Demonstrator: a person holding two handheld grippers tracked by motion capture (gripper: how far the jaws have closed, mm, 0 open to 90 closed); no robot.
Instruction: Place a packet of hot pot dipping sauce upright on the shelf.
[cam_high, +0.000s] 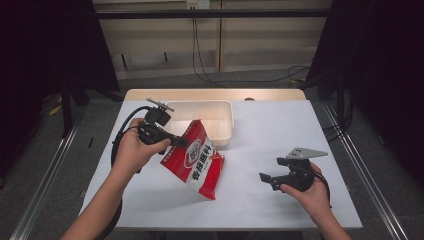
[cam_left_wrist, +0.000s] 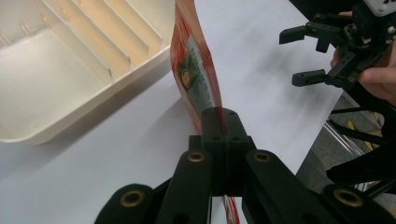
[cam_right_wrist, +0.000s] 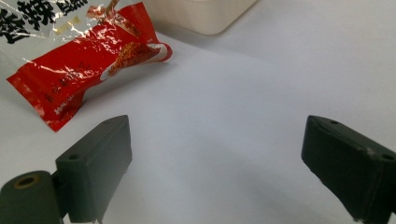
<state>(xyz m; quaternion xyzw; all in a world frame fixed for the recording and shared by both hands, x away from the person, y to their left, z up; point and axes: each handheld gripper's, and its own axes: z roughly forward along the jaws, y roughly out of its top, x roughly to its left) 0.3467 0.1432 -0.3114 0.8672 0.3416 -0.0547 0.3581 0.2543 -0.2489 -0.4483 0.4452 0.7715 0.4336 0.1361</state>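
The table (cam_high: 280, 130) is covered in plain white, with a strip of pale wood along its far edge; around it lie grey floor, dark curtains at both sides, and black cables trailing along a beige wall at twelve o'clock. A cream plastic tray (cam_high: 222, 131) sits toward twelve o'clock of the table's middle. The left gripper (cam_high: 181, 142), held by the left hand (cam_high: 132, 152) at about nine o'clock, is clamped tight on the upper edge of a red snack bag (cam_high: 197, 160), which hangs tilted with its lower corner touching the table near the middle. The right gripper (cam_high: 266, 181), in the right hand (cam_high: 312, 192) at four o'clock, rests low with its jaws spread wide and nothing between them, well apart from the bag. The left gripper view shows the tray's (cam_left_wrist: 70, 88) inner dividing ribs and the bag (cam_left_wrist: 196, 74) edge-on, which the high view does not. The right gripper view shows the bag's (cam_right_wrist: 88, 65) crinkled foil and a food picture. Large black Chinese characters sit on a white panel; I cannot read them surely.
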